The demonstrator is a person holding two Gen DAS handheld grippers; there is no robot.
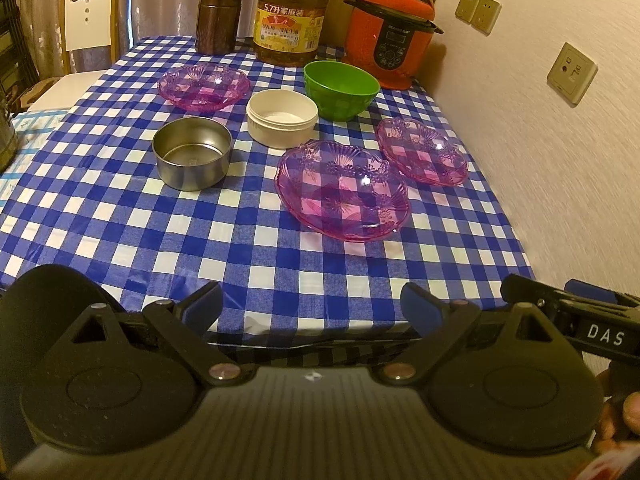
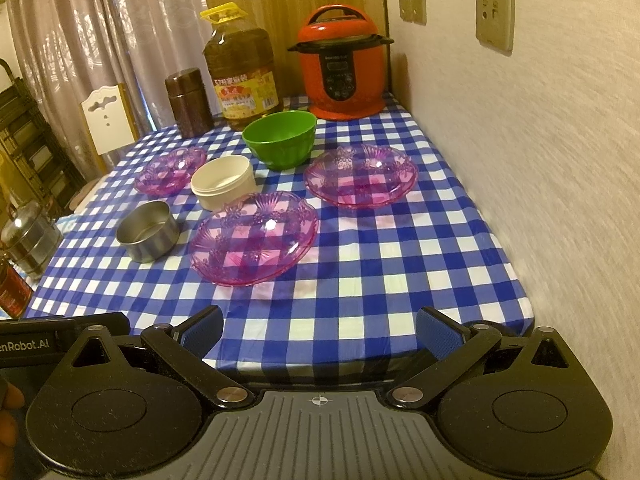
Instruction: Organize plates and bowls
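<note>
Both tongs hang at the near edge of the desk (image 1: 120,220), holding nothing: the left tongs (image 1: 312,308) with fingers spread wide, the right tongs (image 2: 320,332) likewise gaping. Nearest on the checked cloth lies a pink plate (image 1: 342,190), with a steel bowl (image 1: 192,158) to its left and a second pink plate (image 1: 422,150) by the wall side. Behind them stand a white bowl (image 1: 282,118), then a green bowl (image 1: 340,88) and a third pink plate (image 1: 203,86), all apart. Farthest stand a brown canister (image 1: 218,16), an oil jug (image 1: 292,16) and a red cooker (image 1: 390,34).
</note>
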